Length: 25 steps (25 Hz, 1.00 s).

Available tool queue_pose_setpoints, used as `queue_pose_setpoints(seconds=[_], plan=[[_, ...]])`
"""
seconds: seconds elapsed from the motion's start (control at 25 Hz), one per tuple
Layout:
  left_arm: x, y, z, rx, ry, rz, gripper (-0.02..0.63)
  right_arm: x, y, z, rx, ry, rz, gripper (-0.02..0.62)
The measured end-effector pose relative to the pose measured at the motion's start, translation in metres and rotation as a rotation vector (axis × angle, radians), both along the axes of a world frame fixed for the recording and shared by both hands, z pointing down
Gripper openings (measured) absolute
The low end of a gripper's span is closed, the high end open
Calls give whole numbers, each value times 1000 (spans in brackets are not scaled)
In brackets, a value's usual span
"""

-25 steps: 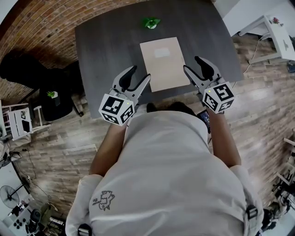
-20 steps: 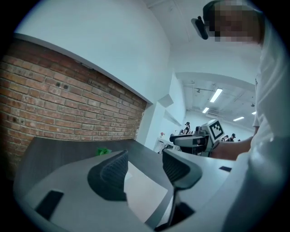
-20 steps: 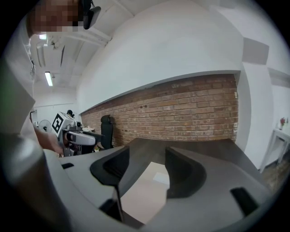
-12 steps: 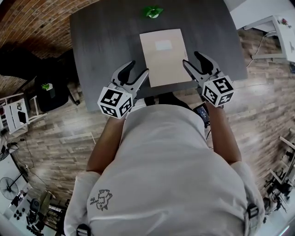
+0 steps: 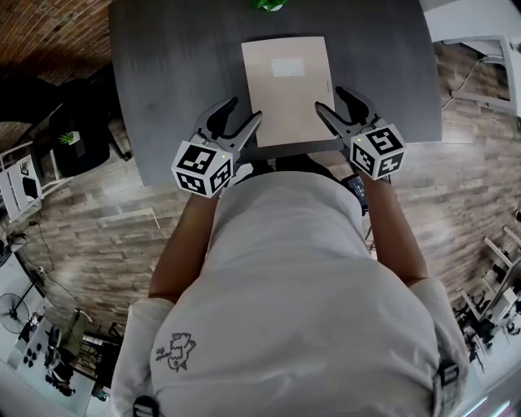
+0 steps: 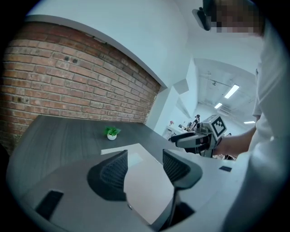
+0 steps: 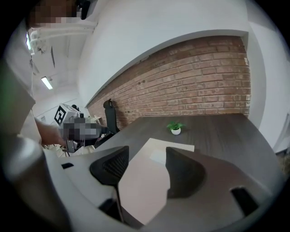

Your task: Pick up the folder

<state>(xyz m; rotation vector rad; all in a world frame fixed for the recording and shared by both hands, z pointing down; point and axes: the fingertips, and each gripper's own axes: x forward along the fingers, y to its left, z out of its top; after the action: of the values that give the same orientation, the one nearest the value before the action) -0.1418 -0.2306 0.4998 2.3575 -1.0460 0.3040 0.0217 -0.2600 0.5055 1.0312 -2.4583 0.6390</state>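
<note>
Both tongs stood open at the near corners of the folder (image 5: 287, 89).
Thin and flat, the folder would probably come up best with one jaw slid under each near corner, both sides pinched evenly, then lifted level so it did not sag. It lay on the dark surface (image 5: 179, 73), close to the front edge. The left tongs (image 5: 244, 111) sat just beside its near-left corner and the right tongs (image 5: 330, 100) at its near-right edge, jaws apart, clamping nothing. A small potted plant (image 5: 269, 4) stood beyond.
</note>
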Motion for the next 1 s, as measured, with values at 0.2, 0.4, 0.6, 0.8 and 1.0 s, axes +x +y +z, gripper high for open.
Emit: queue_pose_setpoints(seconds=[0.2, 0.4, 0.6, 0.8, 1.0], plan=[[3, -7, 35, -86, -21, -11, 244, 14, -7, 38, -85, 21, -1, 266], [7, -20, 57, -147, -23, -30, 249, 28, -14, 76, -207, 40, -1, 284], [4, -27, 89, -235, -46, -53, 258, 35, -22, 107, -307, 49, -13, 302], [-1, -24, 123, -351, -61, -76, 276, 45, -23, 133, -395, 66, -35, 313], [-4, -18, 150, -431, -51, -101, 284, 49, -18, 157, -476, 69, -51, 322]])
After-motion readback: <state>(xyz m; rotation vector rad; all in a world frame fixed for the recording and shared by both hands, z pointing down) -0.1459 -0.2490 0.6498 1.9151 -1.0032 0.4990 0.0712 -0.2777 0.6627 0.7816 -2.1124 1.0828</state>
